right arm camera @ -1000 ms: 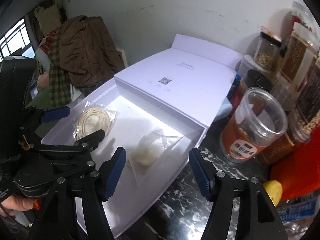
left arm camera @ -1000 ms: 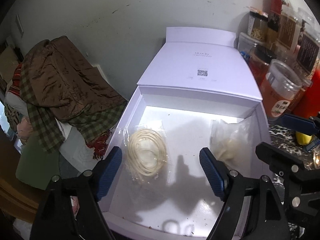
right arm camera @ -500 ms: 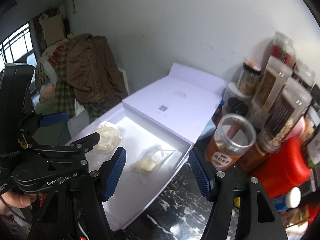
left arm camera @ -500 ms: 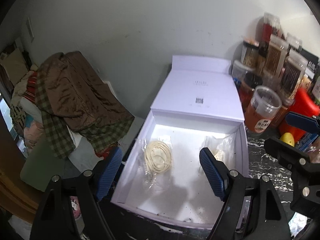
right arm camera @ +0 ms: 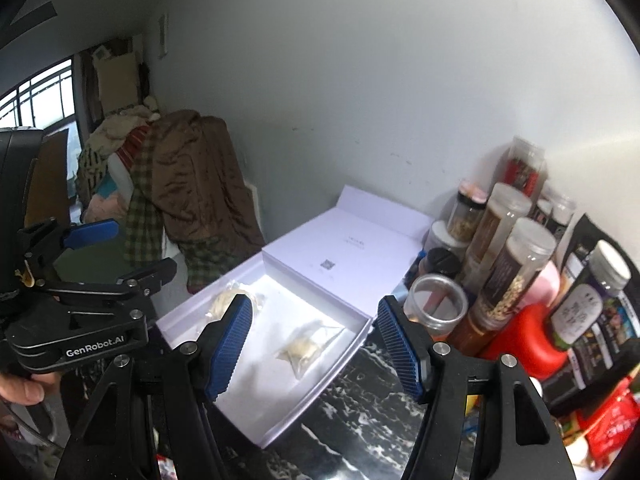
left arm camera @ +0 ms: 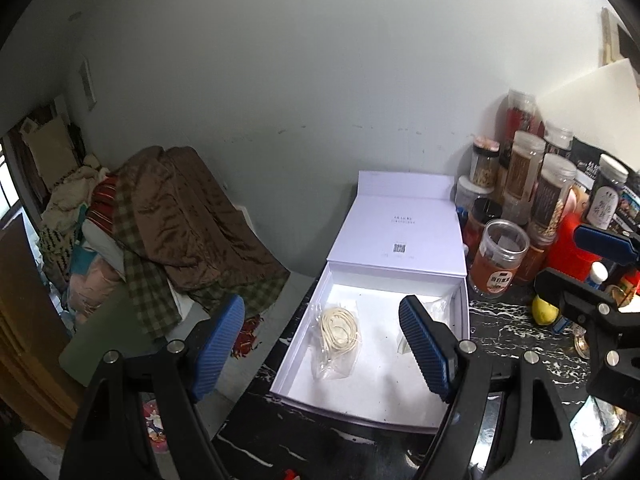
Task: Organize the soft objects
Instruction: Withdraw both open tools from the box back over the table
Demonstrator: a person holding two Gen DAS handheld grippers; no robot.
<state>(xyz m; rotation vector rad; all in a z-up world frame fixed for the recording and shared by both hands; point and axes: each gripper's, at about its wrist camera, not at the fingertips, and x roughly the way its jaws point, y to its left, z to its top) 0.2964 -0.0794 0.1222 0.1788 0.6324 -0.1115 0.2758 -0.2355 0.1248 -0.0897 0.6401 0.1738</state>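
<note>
Two hand-held tools hang above an open white gift box (left arm camera: 464, 300) on a black marbled bench (left arm camera: 512, 336). The left tool (left arm camera: 322, 342) has its blue-padded jaws spread wide with nothing between them; the right tool (right arm camera: 314, 344) is likewise parted and empty-handed. Inside the box lie two clear plastic bags, well apart from each other: a bagged coil of cream cord (left arm camera: 338, 330) toward the left wall, and a bagged pale soft item (right arm camera: 306, 346) toward the right wall, partly hidden behind the left tool's pad in the left wrist view. The box's hinged lid (left arm camera: 400, 232) lies flat behind the tray, reaching to the wall. Jars of dried goods (right arm camera: 516, 264) and a red bottle (right arm camera: 524, 344) crowd the bench just right of the box. Off the bench's left edge, a brown quilted coat (left arm camera: 188, 220) drapes a heap of clothing.
</note>
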